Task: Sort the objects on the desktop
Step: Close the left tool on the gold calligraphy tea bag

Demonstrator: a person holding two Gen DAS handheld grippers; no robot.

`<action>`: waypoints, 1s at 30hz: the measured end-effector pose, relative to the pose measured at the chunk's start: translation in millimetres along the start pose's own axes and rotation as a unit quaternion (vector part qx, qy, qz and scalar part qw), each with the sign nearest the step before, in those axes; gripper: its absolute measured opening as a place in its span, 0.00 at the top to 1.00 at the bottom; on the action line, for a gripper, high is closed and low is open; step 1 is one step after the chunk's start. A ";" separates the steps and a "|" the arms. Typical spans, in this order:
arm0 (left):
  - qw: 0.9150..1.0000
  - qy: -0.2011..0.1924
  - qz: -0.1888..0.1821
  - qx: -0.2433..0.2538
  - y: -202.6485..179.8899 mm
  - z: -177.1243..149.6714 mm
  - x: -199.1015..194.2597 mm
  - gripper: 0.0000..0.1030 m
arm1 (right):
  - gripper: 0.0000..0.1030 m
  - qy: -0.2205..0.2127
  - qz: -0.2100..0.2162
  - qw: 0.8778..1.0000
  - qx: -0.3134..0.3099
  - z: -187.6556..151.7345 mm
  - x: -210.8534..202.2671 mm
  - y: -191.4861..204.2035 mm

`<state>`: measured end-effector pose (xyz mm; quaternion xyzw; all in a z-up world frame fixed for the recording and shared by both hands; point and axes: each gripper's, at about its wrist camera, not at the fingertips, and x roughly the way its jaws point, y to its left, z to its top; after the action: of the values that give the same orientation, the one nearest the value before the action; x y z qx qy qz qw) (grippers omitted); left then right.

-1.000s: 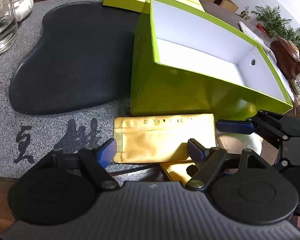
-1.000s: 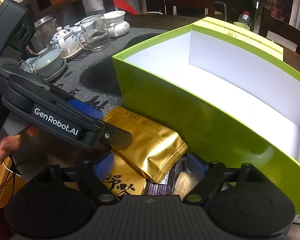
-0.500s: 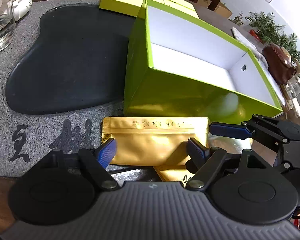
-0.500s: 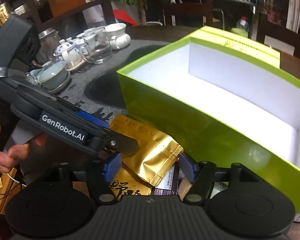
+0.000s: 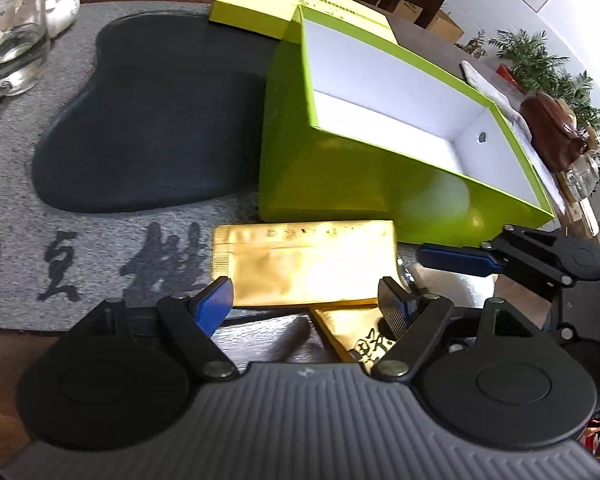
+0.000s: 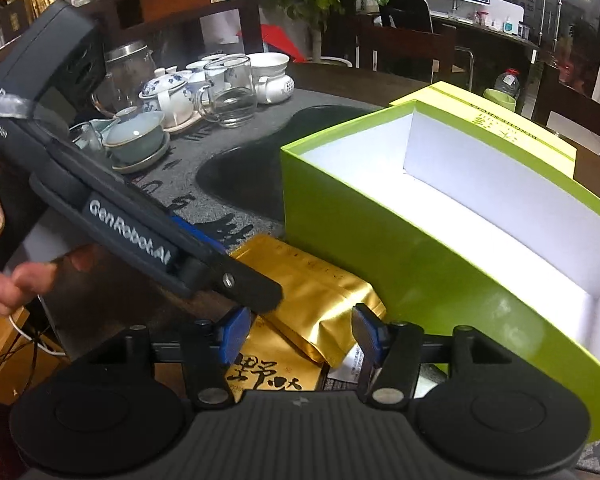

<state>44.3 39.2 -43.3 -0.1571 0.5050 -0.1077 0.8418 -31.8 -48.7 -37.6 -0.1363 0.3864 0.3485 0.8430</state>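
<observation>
Right gripper (image 6: 298, 334) is closing its jaws over the pile of packets, but I see the blue pads still clear of the plain gold foil pouch (image 6: 316, 292) between them. That pouch lies on top of a printed gold packet (image 6: 274, 372) with black brush characters, at the near edge of the grey stone tea tray (image 5: 100, 256), just beside the front wall of the lime-green shoe box (image 6: 440, 280). My left gripper (image 5: 306, 302) hovers wide open over the same pouch, gripping nothing. I judge the box, open and white inside, stands close so packets can go straight in. Foil is glossy, crinkled and slippery; the cardboard walls are stiff and smooth. Behind it lies the box lid (image 5: 268, 4), and glass and porcelain teaware (image 6: 204, 92) crowd the far left corner
</observation>
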 end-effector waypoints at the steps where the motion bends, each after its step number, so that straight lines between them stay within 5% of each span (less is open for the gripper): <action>1: 1.000 0.000 0.000 -0.001 3.2 -1.4 -2.9 0.24 | 0.43 0.003 -0.001 1.000 -0.005 -0.5 -1.1 0.6; 18: 1.000 0.010 -0.008 0.015 -3.3 -18.0 -11.2 0.24 | 0.37 0.042 0.013 0.998 0.037 -54.4 -20.9 27.2; 24: 0.999 0.016 -0.014 0.035 -10.8 -20.6 -11.0 0.24 | 0.44 0.047 0.001 0.998 0.047 -58.5 -13.4 28.2; 30: 0.998 0.029 -0.022 0.041 -14.8 -23.6 -6.8 0.24 | 0.44 0.041 0.068 0.991 0.108 -62.3 -25.2 2.9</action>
<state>19.8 24.0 -42.6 -0.1298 0.5208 -0.1512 0.8301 -80.1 -89.9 -60.1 -0.0315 0.4647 0.3555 0.8104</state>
